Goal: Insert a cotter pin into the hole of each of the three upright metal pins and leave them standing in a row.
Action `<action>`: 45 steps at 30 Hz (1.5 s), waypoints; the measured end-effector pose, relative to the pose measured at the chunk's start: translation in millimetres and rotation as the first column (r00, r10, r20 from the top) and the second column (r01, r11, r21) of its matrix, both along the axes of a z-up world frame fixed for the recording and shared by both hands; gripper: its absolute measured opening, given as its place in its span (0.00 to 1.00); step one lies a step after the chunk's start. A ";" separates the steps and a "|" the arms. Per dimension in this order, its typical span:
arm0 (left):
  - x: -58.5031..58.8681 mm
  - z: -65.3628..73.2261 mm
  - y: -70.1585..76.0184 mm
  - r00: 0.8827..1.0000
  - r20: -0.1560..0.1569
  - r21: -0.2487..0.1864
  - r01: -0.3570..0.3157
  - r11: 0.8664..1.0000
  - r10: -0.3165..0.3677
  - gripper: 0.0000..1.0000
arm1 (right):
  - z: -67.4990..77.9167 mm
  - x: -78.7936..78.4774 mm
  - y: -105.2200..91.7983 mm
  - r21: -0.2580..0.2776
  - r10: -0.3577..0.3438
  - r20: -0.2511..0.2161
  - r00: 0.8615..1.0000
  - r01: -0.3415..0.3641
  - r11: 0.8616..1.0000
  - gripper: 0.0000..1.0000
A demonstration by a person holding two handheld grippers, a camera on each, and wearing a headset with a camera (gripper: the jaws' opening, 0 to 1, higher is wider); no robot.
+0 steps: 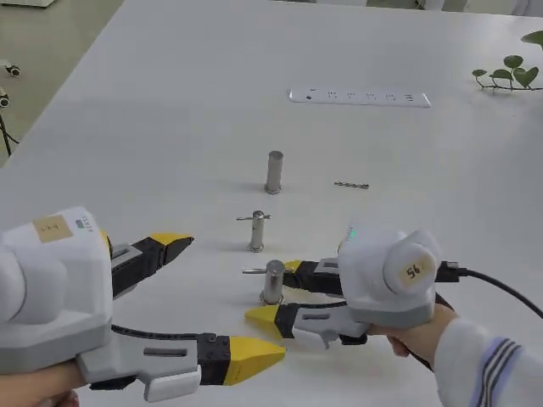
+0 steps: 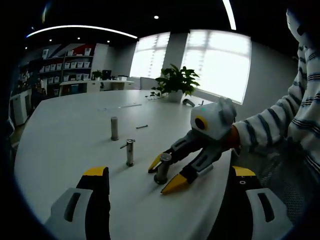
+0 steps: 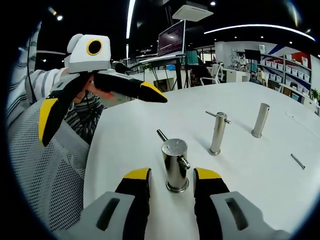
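Observation:
Three upright metal pins stand in a row on the white table. The far pin (image 1: 274, 172) (image 3: 260, 120) is bare. A cotter pin crosses the top of the middle pin (image 1: 257, 231) (image 2: 130, 152) (image 3: 217, 133), and another crosses the near pin (image 1: 272, 281) (image 2: 162, 168) (image 3: 176, 165). My right gripper (image 1: 276, 292) (image 3: 172, 181) is open, its yellow-tipped jaws straddling the near pin with a gap on each side. My left gripper (image 1: 216, 301) (image 2: 169, 175) is open wide, just left of that pin, holding nothing. A loose cotter pin (image 1: 351, 185) (image 3: 298, 161) lies right of the far pin.
A white power strip (image 1: 361, 97) lies far back on the table (image 1: 153, 127). Plant leaves (image 1: 509, 75) reach in at the back right. A person's striped sleeve (image 1: 484, 360) is behind the right gripper. The table's near edge runs close under both grippers.

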State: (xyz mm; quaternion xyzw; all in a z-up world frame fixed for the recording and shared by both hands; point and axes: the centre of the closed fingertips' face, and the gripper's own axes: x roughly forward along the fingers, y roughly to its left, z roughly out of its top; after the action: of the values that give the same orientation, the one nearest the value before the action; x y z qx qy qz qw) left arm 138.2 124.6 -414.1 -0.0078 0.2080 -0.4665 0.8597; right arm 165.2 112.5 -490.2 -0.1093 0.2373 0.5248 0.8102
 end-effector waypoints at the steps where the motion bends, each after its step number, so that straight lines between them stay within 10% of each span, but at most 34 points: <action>1: -0.1 -0.1 0.5 1.000 -0.001 0.001 -0.002 1.000 0.002 0.99 | -0.2 1.0 -0.4 0.001 -0.001 0.003 1.000 0.001 1.000 0.28; 31: 1.0 -7.5 0.4 1.000 -0.027 0.030 -0.001 1.000 0.002 0.99 | 3.8 5.0 -0.3 -0.039 0.051 0.084 0.995 -0.048 0.998 0.09; 45: 2.0 -11.7 3.6 0.999 -0.053 0.036 -0.010 0.999 0.012 0.99 | 27.1 46.2 -44.1 -0.003 -0.026 0.084 0.996 0.026 1.000 0.09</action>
State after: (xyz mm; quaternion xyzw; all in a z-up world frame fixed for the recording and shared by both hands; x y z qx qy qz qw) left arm 140.3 128.3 -425.9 -0.0058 0.2389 -0.4576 0.8564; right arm 211.4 68.3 -463.0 -0.1296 0.2053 0.5086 0.8261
